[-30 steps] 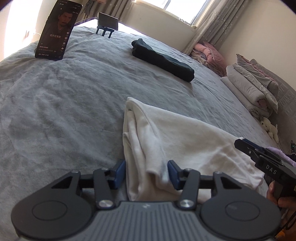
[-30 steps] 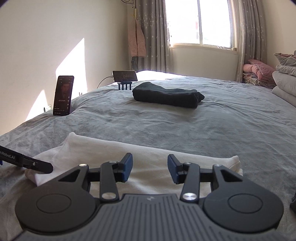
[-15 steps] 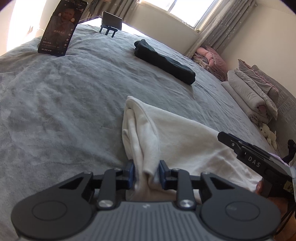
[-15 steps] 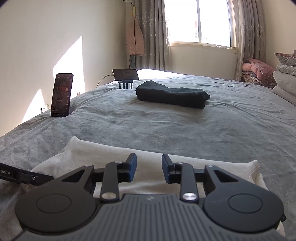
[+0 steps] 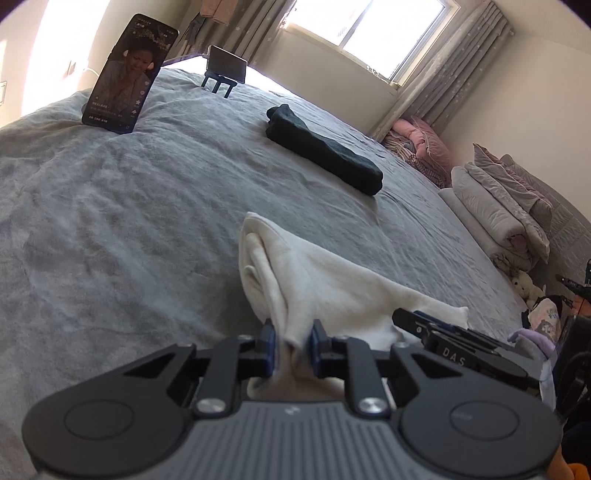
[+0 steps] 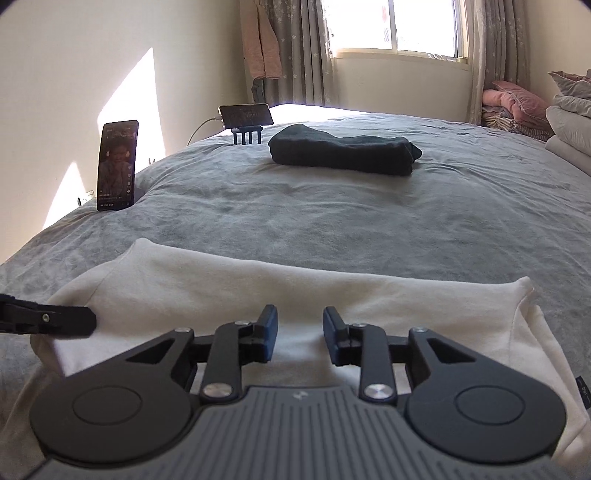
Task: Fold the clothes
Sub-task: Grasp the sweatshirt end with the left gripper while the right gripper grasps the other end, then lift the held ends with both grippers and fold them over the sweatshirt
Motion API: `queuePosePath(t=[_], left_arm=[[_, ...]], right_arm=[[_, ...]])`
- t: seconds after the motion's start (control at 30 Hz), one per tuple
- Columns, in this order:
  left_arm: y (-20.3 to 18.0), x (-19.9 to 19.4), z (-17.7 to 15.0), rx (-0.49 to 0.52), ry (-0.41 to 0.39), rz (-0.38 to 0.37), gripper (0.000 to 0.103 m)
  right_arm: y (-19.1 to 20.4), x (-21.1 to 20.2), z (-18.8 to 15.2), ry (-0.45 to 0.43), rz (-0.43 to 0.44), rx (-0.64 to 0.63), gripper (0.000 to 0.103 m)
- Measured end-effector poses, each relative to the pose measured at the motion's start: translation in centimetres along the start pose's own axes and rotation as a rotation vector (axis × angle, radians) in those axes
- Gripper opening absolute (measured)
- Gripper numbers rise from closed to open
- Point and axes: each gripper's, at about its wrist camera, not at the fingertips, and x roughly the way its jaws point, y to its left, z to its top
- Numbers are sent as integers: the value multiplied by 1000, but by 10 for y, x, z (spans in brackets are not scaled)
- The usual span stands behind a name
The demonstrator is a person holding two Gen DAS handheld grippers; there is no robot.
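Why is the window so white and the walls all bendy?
Right wrist view: sun blows out the window and throws a bright patch on the wall. Left wrist view: the fisheye lens tilts and curves the room, and the bed's far edge glares white.

place: home bedroom | evidence: wide grey-covered bed [image 6: 369, 229]; curtained window [image 6: 391, 26]; stacked quilts [image 5: 495, 210]

Soft matt cream cloth garment [image 5: 317, 280] – plush grey bedspread [image 5: 129, 221] – matt black plastic tongs [image 5: 290, 341]
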Motion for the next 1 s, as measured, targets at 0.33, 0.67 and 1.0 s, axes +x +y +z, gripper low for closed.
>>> queuePosePath(t=[0.33, 0.67, 1.0], left_arm=[[-40, -5, 0, 84, -106, -106, 18], [-83, 12, -12, 265, -112, -174, 19], [-112, 31, -34, 480, -44, -239, 22]], right_arm=[[-19, -36, 11, -27, 245, 168, 49], [-51, -46, 21, -51, 441, 399, 68], [-49, -37, 24, -4, 452, 334, 74]])
